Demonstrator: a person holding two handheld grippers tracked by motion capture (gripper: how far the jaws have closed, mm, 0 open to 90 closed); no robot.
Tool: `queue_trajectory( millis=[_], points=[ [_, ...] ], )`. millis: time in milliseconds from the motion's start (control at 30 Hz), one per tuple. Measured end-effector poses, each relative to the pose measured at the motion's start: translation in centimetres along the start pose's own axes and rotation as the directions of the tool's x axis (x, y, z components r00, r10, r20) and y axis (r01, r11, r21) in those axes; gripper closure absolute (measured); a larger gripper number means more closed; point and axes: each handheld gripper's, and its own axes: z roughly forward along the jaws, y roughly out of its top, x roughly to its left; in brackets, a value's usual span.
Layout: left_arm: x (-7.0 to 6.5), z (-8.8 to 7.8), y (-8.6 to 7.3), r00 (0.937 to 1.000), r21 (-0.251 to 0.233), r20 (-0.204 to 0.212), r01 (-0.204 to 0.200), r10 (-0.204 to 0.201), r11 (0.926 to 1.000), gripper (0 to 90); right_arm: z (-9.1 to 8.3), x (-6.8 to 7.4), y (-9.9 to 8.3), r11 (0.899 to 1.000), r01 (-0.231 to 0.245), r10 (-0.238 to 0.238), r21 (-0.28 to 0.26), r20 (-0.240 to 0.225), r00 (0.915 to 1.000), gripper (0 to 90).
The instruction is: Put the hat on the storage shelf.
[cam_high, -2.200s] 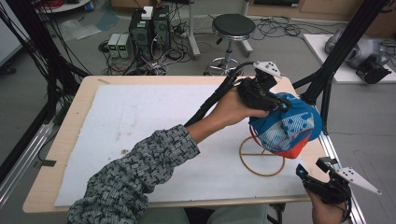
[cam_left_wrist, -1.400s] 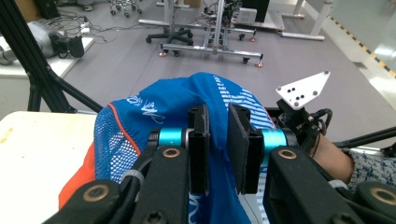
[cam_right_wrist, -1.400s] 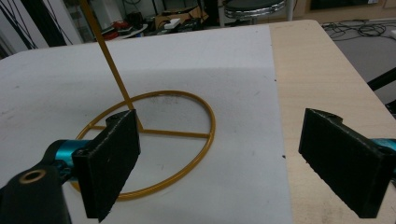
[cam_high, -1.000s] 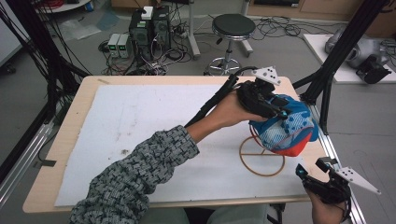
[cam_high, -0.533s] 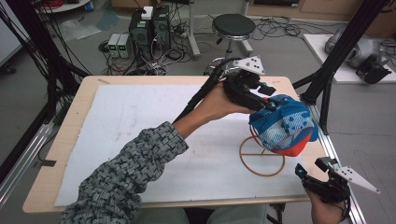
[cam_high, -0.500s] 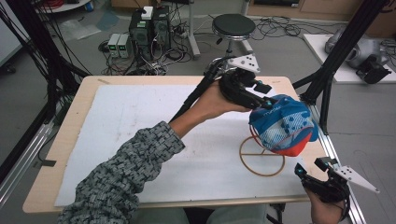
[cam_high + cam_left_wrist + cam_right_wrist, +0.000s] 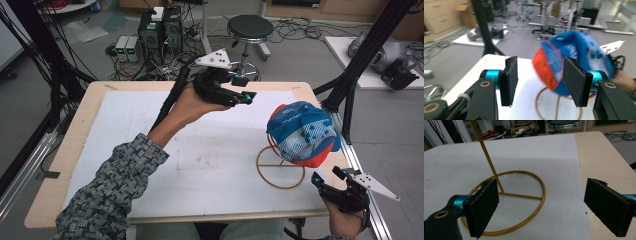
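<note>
Cap (image 7: 301,132), blue with orange brim and white dots, sits atop the gold wire stand (image 7: 280,167) at the right side of the white mat (image 7: 150,130). Left gripper (image 7: 245,96) hangs over the mat's far edge, well apart from the cap; its jaws have just been opening and nothing lies between them (cap blurred beyond). Right gripper (image 7: 327,176) rests at the table's (image 7: 65,150) near right corner, jaws wide and empty, facing the stand's ring base.

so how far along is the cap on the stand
Looks done: the cap sits on top of the gold wire stand. The left tool is clear of it, its jaws having just been opening with nothing between them. The right tool waits open near the stand's ring base. Little seems left.
</note>
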Motion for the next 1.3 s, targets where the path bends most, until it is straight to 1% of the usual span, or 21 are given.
queue_trajectory(
  millis=[67, 167, 200, 233, 333, 367, 500, 567, 600, 633, 733, 767, 900, 1000, 1033, 1133, 1167, 1200, 1233, 1267, 1300],
  points=[
    [0.3, -1.2, -0.6, 0.9993, -0.003, -0.037, 0.002, -0.002, 1.0, 45.2, 0.1, 0.0, 0.0, 1.0, 0.004, -0.004, 0.001, -0.001, 1.0, 11.5],
    [0.8, -3.2, -1.7, 0.9962, -0.036, -0.084, 0.019, -0.022, 0.9992, 44.7, 0.3, 0.0, 0.1, 1.0, 0.001, -0.001, -0.001, -0.002, 1.0, 11.6],
    [1.1, -4.1, -2.2, 0.9935, -0.044, -0.109, 0.027, -0.031, 0.9987, 44.2, 0.3, -0.1, 0.1, 1.0, -0.003, 0.003, -0.002, -0.003, 1.0, 11.5],
    [1.2, -4.5, -2.4, 0.9928, -0.044, -0.116, 0.027, -0.032, 0.9987, 44.2, 0.3, -0.1, 0.1, 1.0, -0.003, 0.003, -0.002, -0.003, 1.0, 11.5],
    [1.8, -6.6, -3.9, 0.9841, -0.057, -0.169, 0.045, -0.054, 0.9974, 43.8, 0.5, 0.0, 0.2, 1.0, -0.002, 0.002, 0.003, -0.005, 1.0, 11.5],
    [2.0, -7.4, -4.5, 0.9803, -0.064, -0.186, 0.055, -0.066, 0.9964, 43.8, 0.6, 0.0, 0.2, 1.0, 0.0, 0.0, 0.002, -0.006, 1.0, 11.6],
    [2.5, -9.8, -6.2, 0.9656, -0.065, -0.249, 0.061, -0.075, 0.9961, 43.2, 1.0, 0.1, 0.3, 1.0, 0.004, -0.004, 0.005, -0.011, 0.9999, 11.6],
    [2.7, -11.0, -7.2, 0.9543, -0.062, -0.288, 0.065, -0.081, 0.9959, 43.0, 1.1, 0.0, 0.3, 1.0, 0.002, -0.002, 0.003, -0.011, 0.9999, 11.5],
    [2.9, -11.9, -8.1, 0.9427, -0.053, -0.324, 0.064, -0.078, 0.9965, 42.2, 1.1, 0.0, 0.3, 1.0, 0.001, -0.001, -0.001, -0.01, 0.9999, 11.5],
    [2.9, -11.9, -8.1, 0.9427, -0.053, -0.324, 0.064, -0.078, 0.9965, 41.9, 1.1, 0.0, 0.3, 1.0, 0.001, -0.001, -0.001, -0.01, 0.9999, 11.5],
    [3.1, -13.8, -10.2, 0.9212, -0.057, -0.376, 0.083, -0.099, 0.9949, 41.8, 1.1, -0.1, 0.4, 1.0, -0.005, 0.005, -0.003, -0.007, 1.0, 11.5],
    [3.1, -14.2, -10.6, 0.9163, -0.06, -0.387, 0.088, -0.104, 0.9943, 41.4, 1.1, -0.1, 0.4, 1.0, -0.006, 0.006, -0.003, -0.007, 1.0, 11.5],
    [3.2, -16.4, -13.1, 0.8842, -0.08, -0.444, 0.121, -0.144, 0.9895, 40.9, 1.1, 0.0, 0.4, 1.0, -0.001, 0.001, -0.001, -0.009, 1.0, 11.5],
    [3.3, -18.2, -14.9, 0.8545, -0.099, -0.487, 0.152, -0.181, 0.9835, 40.3, 1.2, 0.1, 0.4, 1.0, -0.006, 0.006, -0.008, -0.012, 0.9999, 11.5],
    [3.4, -18.8, -15.6, 0.8443, -0.106, -0.501, 0.157, -0.189, 0.9819, 37.9, 1.3, 0.0, 0.5, 1.0, -0.014, 0.014, -0.011, -0.013, 0.9998, 11.5],
    [3.1, -20.5, -17.3, 0.8158, -0.126, -0.547, 0.14, -0.186, 0.9821, 35.1, 1.5, 0.0, 0.5, 1.0, -0.012, 0.012, -0.006, -0.018, 0.9998, 11.6],
    [3.0, -21.0, -17.9, 0.8072, -0.136, -0.557, 0.143, -0.196, 0.9802, 34.2, 1.6, 0.1, 0.5, 1.0, -0.011, 0.011, -0.008, -0.019, 0.9998, 11.6],
    [2.9, -21.6, -18.6, 0.7954, -0.145, -0.569, 0.153, -0.209, 0.9776, 32.9, 1.7, 0.1, 0.6, 1.0, -0.013, 0.013, -0.002, -0.022, 0.9997, 11.5],
    [2.9, -21.9, -19.0, 0.788, -0.149, -0.577, 0.157, -0.215, 0.9763, 30.9, 1.8, 0.2, 0.6, 1.0, -0.007, 0.007, -0.005, -0.024, 0.9997, 11.5],
    [2.8, -22.2, -19.5, 0.7751, -0.156, -0.591, 0.161, -0.223, 0.9745, 27.5, 1.8, 0.4, 0.6, 1.0, -0.006, 0.006, 0.0, -0.026, 0.9996, 11.5],
    [2.7, -22.6, -20.1, 0.7662, -0.159, -0.601, 0.165, -0.228, 0.9733, 27.5, 1.8, 0.4, 0.6, 1.0, -0.006, 0.006, 0.0, -0.026, 0.9996, 11.5]
  ],
)
